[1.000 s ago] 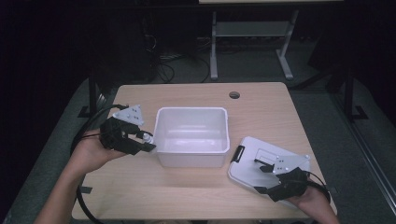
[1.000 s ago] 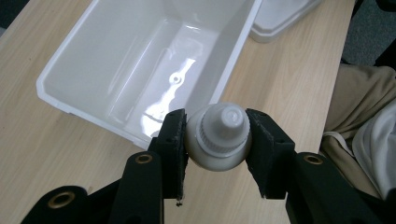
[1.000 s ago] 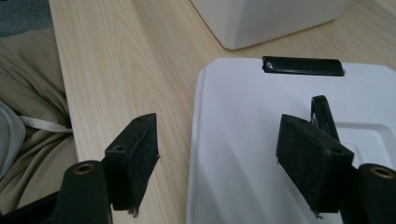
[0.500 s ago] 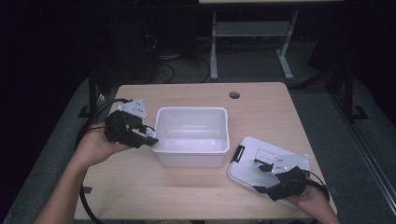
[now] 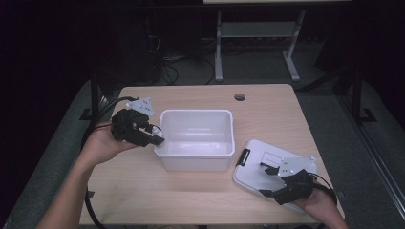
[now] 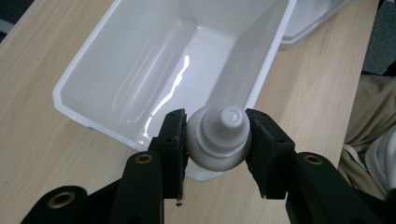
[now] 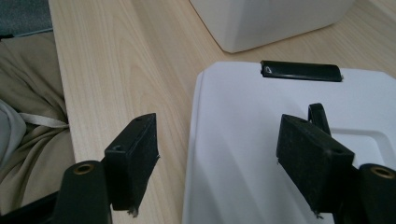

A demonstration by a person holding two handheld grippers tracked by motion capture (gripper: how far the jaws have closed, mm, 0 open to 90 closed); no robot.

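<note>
Left tongs [image 6: 215, 140] moved binward [image 6: 79, 74], clenching white bottle [image 6: 218, 137]; right tongs [image 7: 224, 158] released.

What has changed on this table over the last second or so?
The left gripper, shut on a small white plastic bottle, has moved up and toward the white plastic tub, reaching its left rim. The right gripper stays open over the flat white lid; tub and lid have not moved.
</note>
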